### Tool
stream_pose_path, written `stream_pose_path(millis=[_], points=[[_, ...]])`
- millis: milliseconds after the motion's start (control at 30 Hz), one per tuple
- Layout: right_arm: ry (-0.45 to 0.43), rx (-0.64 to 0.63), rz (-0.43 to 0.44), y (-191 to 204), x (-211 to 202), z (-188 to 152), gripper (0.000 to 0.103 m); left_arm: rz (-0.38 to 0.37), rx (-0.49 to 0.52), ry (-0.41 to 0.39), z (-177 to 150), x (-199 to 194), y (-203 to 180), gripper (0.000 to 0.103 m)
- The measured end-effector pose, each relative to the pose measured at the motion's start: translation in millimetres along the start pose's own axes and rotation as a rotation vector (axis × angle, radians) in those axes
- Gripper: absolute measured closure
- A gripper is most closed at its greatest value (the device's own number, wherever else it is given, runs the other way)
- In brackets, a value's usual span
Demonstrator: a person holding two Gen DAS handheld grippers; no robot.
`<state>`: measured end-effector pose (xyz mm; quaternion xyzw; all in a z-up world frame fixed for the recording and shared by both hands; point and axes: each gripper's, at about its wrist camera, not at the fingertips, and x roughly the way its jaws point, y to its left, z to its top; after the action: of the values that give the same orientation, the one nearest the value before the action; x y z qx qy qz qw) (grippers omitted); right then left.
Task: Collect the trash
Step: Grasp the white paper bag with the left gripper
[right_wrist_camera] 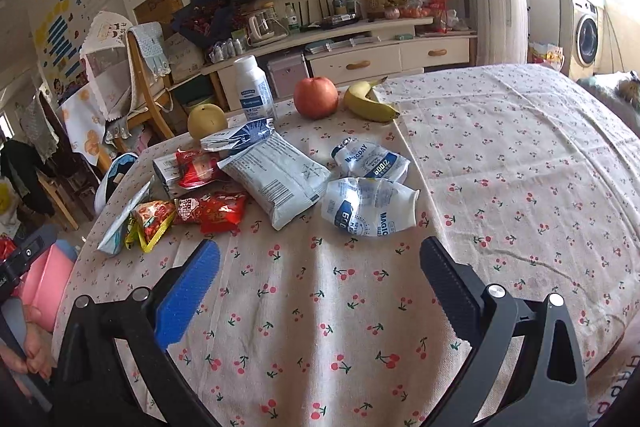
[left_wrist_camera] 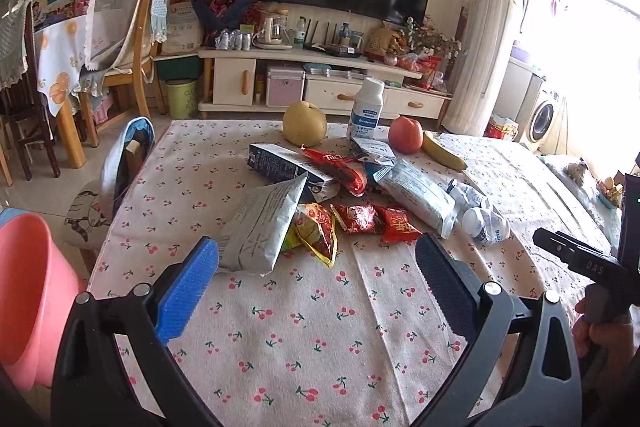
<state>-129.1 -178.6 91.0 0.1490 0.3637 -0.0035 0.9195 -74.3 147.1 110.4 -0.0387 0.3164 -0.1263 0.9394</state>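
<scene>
A pile of trash lies mid-table on the cherry-print cloth (left_wrist_camera: 304, 327): a grey snack bag (left_wrist_camera: 260, 231), a blue carton (left_wrist_camera: 280, 163), red wrappers (left_wrist_camera: 376, 219), a white-blue packet (left_wrist_camera: 416, 191) and crushed white bottles (left_wrist_camera: 484, 223). In the right wrist view the crushed bottles (right_wrist_camera: 368, 207) lie just ahead, with the packet (right_wrist_camera: 280, 179) and red wrappers (right_wrist_camera: 212, 207) to their left. My left gripper (left_wrist_camera: 316, 255) is open and empty, just short of the grey bag. My right gripper (right_wrist_camera: 320, 259) is open and empty, just short of the bottles.
A pear (left_wrist_camera: 304, 123), upright white bottle (left_wrist_camera: 366, 107), apple (left_wrist_camera: 406, 135) and banana (left_wrist_camera: 444, 151) stand behind the pile. A pink bin (left_wrist_camera: 28, 291) sits off the table's left edge, beside a chair (left_wrist_camera: 120, 163). The right gripper's body (left_wrist_camera: 576, 259) shows at right.
</scene>
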Motion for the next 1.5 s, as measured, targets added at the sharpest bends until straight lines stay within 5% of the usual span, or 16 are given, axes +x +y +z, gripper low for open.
stream_pose_path(millis=[167, 567, 867, 1067, 1200, 1500], points=[[0.055, 0.067, -0.015, -22, 33, 16, 0.005, -0.090, -0.078, 0.050, 12, 31, 26, 0.004], [0.091, -0.033, -0.059, -5, 78, 32, 0.005, -0.114, -0.140, 0.185, 25, 104, 61, 0.004], [0.082, -0.139, 0.099, 37, 99, 45, 0.005, -0.109, -0.345, 0.281, 14, 131, 94, 0.006], [0.121, -0.237, 0.217, 75, 127, 52, 0.005, -0.077, -0.343, 0.305, 8, 138, 91, 0.011], [0.177, -0.270, 0.317, 101, 133, 42, 0.021, -0.067, -0.346, 0.296, 8, 137, 91, 0.014], [0.261, -0.286, 0.252, 120, 157, 21, 0.034, -0.009, -0.332, 0.284, 7, 135, 84, 0.026]])
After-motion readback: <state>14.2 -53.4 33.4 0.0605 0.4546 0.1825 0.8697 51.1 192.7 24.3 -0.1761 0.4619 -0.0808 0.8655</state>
